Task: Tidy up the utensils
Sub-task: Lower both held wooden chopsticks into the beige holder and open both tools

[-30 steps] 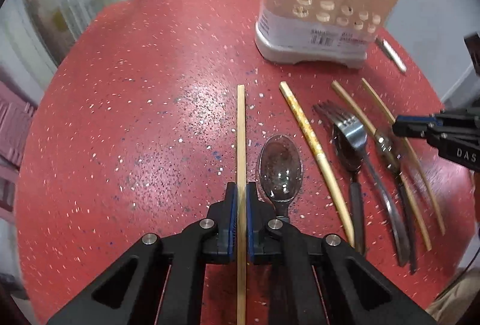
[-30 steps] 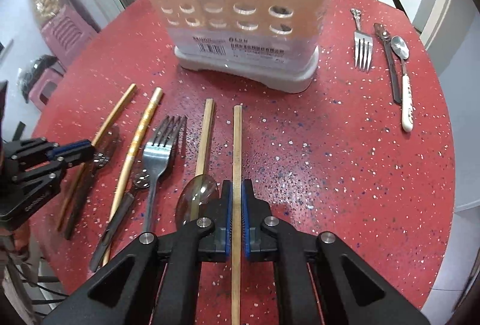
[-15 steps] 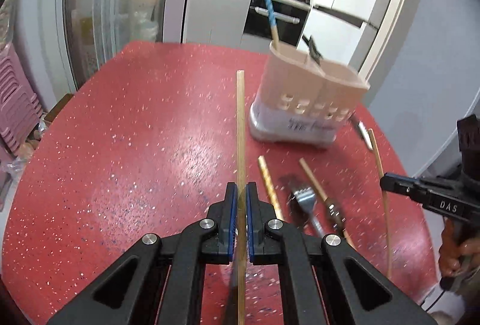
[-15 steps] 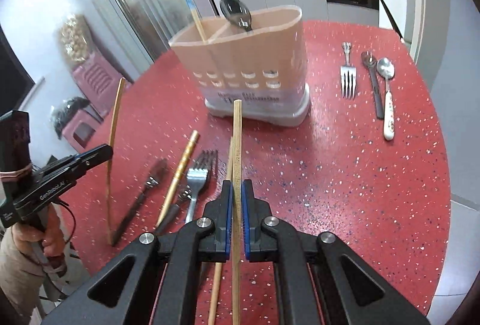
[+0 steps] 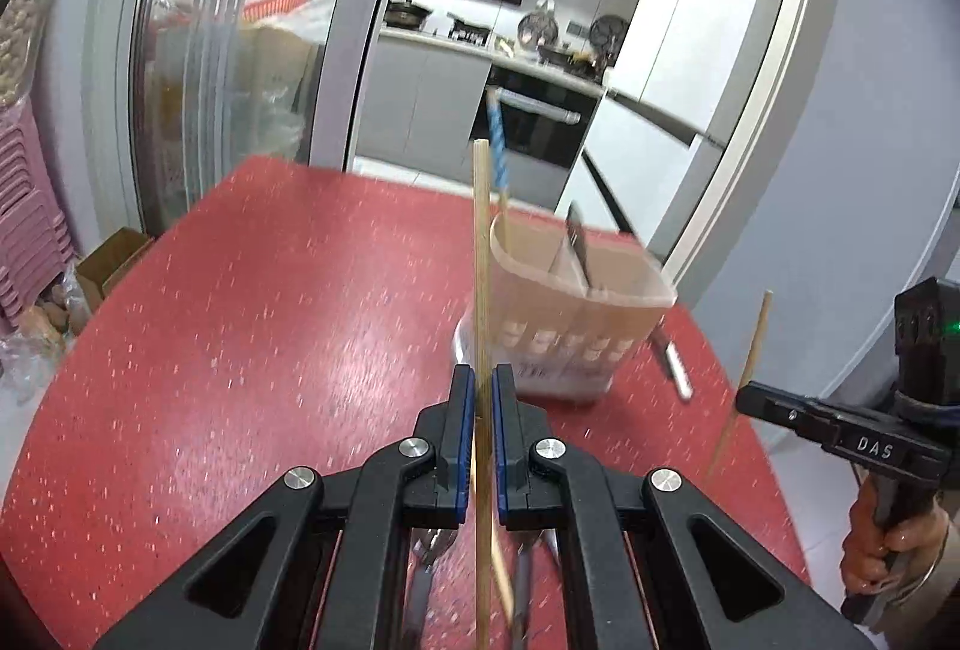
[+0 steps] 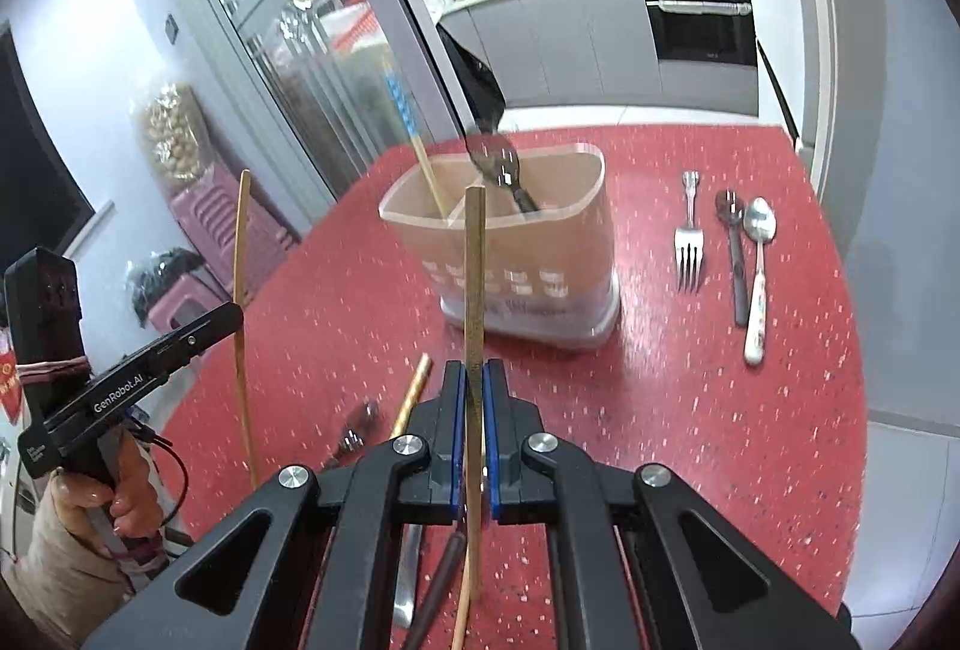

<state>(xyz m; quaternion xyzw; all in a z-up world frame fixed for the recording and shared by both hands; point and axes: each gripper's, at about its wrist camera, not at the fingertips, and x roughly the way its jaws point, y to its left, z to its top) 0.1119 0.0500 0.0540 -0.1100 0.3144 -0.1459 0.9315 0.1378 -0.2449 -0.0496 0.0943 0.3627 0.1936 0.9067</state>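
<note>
Both claws, left [image 5: 478,398] and right [image 6: 474,380], each clamping a chopstick [image 5: 480,254], have risen off the table [image 5: 240,320].

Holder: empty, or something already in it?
Not empty. The holder has a blue-tipped chopstick and a dark spoon standing in it.

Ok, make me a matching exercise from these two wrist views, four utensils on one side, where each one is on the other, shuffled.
Things:
1. blue-patterned chopstick
2. plain wooden chopstick
3. silver fork
4. gold-banded chopstick

Places:
A. lying on the red table, right of the holder
B. clamped in the right gripper
C. standing in the holder
D. lying on the table, near side of the holder

Pairs: 1-C, 2-B, 3-A, 4-D
</note>
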